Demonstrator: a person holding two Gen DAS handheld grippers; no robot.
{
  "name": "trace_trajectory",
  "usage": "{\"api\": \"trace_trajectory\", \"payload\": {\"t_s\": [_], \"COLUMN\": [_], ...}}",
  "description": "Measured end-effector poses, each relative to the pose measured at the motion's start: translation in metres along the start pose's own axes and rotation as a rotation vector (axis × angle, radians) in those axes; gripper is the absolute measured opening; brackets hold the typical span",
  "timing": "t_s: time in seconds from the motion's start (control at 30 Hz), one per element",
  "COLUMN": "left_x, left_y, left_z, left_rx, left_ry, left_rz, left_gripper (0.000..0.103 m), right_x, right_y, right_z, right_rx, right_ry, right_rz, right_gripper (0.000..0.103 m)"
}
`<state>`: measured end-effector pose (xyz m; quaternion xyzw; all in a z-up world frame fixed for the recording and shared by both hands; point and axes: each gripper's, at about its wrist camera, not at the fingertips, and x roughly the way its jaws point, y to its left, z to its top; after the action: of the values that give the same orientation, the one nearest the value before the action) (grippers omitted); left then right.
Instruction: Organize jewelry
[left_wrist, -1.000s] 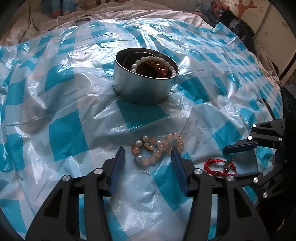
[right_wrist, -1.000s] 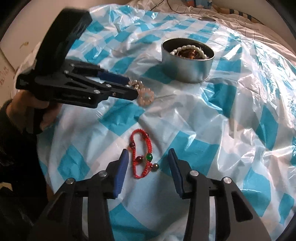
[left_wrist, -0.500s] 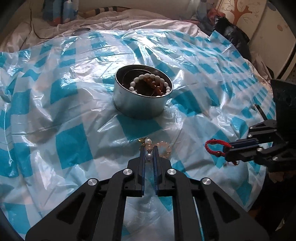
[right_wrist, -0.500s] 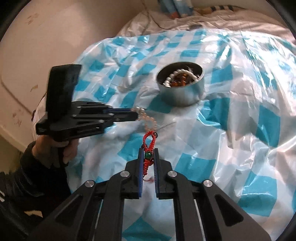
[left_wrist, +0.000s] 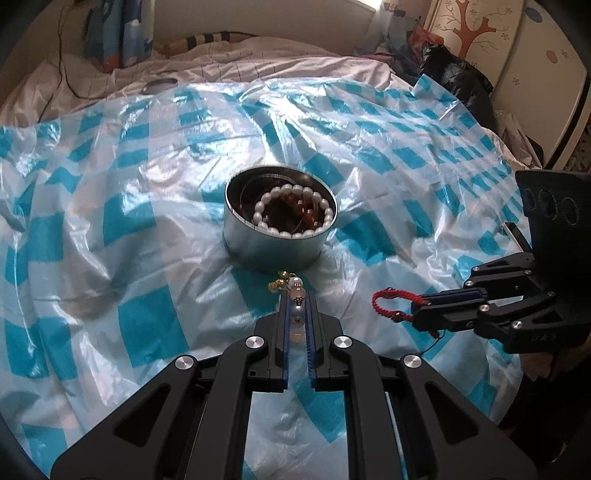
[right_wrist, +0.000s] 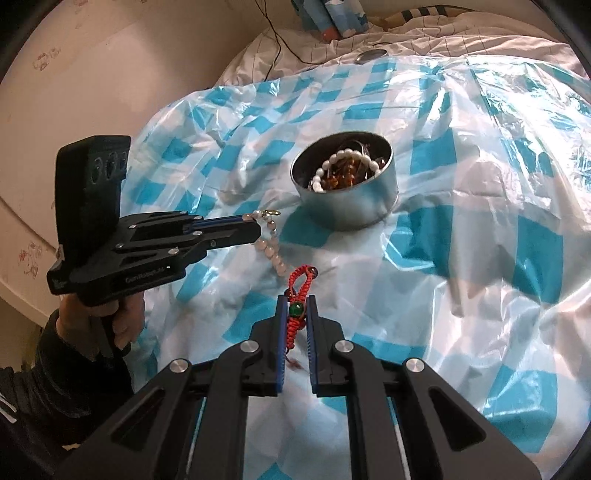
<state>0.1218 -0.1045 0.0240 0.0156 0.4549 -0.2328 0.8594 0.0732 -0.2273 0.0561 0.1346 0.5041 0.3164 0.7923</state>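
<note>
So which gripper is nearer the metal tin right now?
Left. The left gripper hangs just short of the metal tin; the right gripper is farther back.

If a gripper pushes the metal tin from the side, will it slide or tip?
The metal tin looks low and wide, so it would likely slide, not tip. The crinkled plastic sheet under it seems slippery and may bunch up. The bracelets inside could shift.

blue-and-white checked plastic sheet (left_wrist: 140, 306), silver tin (left_wrist: 273, 247), red cord bracelet (right_wrist: 297, 299)
</note>
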Motion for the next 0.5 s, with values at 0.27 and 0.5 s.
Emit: {"api": "trace_trajectory", "payload": {"t_s": [0.27, 0.5], "left_x": [-0.012, -0.021], "left_y": [0.000, 0.005], "left_z": [0.010, 0.017], "left_rx": [0.045, 0.055], "left_ry": [-0.053, -0.103], "left_rz": [0.093, 0.164], "left_gripper": [0.007, 0.007], "right_x": [0.001, -0.009], "right_y": [-0.006, -0.003], "right_z": [0.008, 0.019], "right_rx": [0.030, 0.029], "right_ry": [-0.031, -0.092], "right_rz": [0.000, -0.010], "right_gripper": [0.011, 0.011]}}
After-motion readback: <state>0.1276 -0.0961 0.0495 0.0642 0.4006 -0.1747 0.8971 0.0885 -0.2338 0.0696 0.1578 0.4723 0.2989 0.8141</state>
